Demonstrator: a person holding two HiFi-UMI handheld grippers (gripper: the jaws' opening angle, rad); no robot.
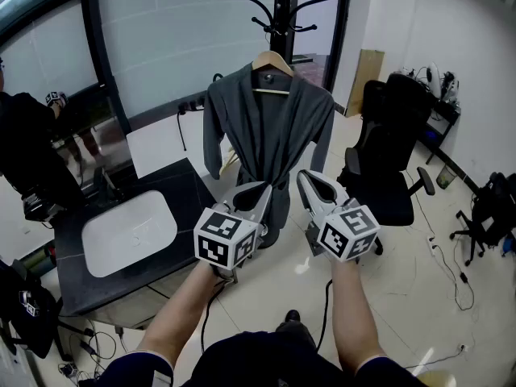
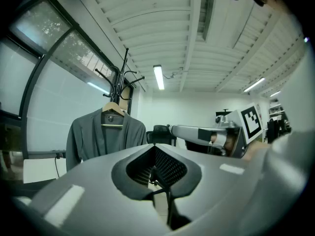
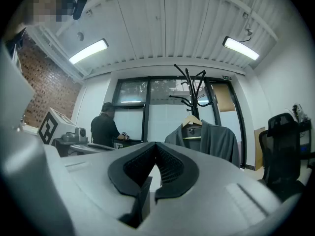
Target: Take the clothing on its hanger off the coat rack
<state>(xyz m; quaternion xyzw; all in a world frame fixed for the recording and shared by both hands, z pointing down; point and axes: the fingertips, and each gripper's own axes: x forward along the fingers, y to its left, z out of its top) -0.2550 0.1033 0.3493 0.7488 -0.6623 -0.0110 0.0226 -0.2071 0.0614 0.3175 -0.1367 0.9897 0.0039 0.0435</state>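
A grey robe [image 1: 270,131] hangs on a wooden hanger [image 1: 272,61] from the black coat rack [image 1: 278,10] straight ahead. In the left gripper view the grey robe [image 2: 106,136] hangs left of centre, and in the right gripper view the robe [image 3: 206,141] shows right of centre. My left gripper [image 1: 260,189] is held in front of the robe's lower part, jaws together with nothing in them. My right gripper [image 1: 307,176] is beside it, also shut and empty. Both grippers stay short of the cloth.
A dark table [image 1: 177,188] with a white tray [image 1: 129,232] stands at the left. A black office chair [image 1: 387,143] is to the right of the rack. A person in black [image 1: 24,147] stands at the far left. Cables lie on the tiled floor [image 1: 435,272].
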